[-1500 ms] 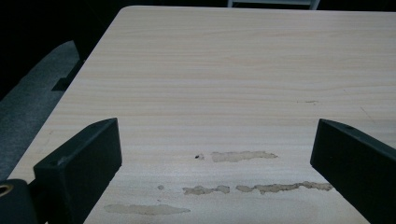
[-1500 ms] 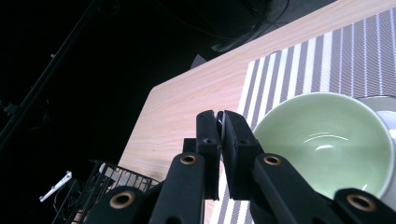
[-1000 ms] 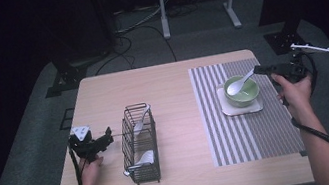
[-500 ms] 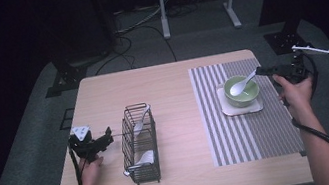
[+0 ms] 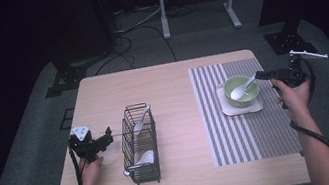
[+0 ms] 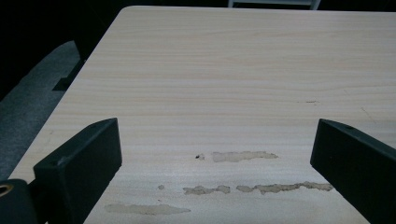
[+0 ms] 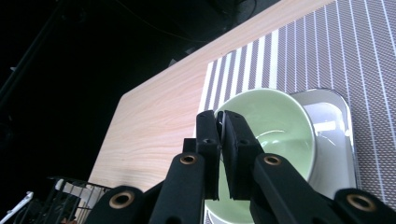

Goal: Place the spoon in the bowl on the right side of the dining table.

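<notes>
Right tongs [image 5: 260, 75] pinching the handle of a white spoon [image 5: 240, 90] — jaws pressed tight on it, spoon head angled down into the pale green bowl [image 5: 241, 91] just ahead of the tips. Seen along the right tongs' own jaws, barely a sliver of the handle peeks out between the pads, with the bowl [image 7: 271, 135] directly beyond and below.

Biggest risk from here: a thin, smooth handle held near its far end, so plenty of leverage for it to swivel or slip out of the pinch. Could also catch the bowl's rim on the way out and drag or tip it — bowl only sits loose on a small square plate [image 5: 242, 106], which itself rests on the striped placemat [image 5: 245, 129] under the tongs. Any quick sideways pull probably shoves the whole stack.

Spoon itself: white, glossy, looks like ceramic or plastic, short with a rounded scoop. Hard and slippery by the look of it.

Left tongs [image 5: 106, 135] spread wide, nothing between them, hovering over bare desk [image 6: 233, 70], with a black wire rack [image 5: 140, 145] just beside the tips, another white spoon or two already in it.
</notes>
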{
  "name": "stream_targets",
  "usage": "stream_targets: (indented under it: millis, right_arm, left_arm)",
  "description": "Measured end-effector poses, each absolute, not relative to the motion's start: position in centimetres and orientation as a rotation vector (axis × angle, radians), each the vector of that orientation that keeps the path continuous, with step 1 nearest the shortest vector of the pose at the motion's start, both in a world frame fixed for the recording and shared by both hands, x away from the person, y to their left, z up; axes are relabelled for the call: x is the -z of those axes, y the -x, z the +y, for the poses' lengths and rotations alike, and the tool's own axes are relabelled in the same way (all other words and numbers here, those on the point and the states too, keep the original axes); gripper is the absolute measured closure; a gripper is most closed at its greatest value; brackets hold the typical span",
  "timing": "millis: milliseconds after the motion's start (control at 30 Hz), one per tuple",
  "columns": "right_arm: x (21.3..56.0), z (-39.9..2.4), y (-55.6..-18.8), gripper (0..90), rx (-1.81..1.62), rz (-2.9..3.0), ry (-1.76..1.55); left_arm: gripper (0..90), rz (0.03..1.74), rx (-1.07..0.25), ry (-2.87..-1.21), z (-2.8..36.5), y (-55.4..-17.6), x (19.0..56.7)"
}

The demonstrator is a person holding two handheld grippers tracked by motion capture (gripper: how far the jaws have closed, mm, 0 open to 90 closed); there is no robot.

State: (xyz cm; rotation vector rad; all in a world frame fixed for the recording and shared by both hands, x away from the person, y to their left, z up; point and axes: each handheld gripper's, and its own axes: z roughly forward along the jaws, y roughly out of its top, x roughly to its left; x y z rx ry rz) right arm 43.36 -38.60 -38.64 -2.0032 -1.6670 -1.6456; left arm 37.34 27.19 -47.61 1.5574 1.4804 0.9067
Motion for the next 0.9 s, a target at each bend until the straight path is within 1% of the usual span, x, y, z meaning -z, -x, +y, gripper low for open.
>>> stream_targets:
  millis: [500,900]
  right_arm:
    - [40.6,-39.0,-43.6,85.2,1.599,-1.639,2.037]
    - [40.7,-39.1,-43.7,83.8,1.604,-1.652,2.064]
  left_arm:
    - [1.0,1.478,-0.911,-1.561,27.2,-37.3,47.6]
    - [0.9,1.478,-0.911,-1.560,27.1,-37.3,47.6]
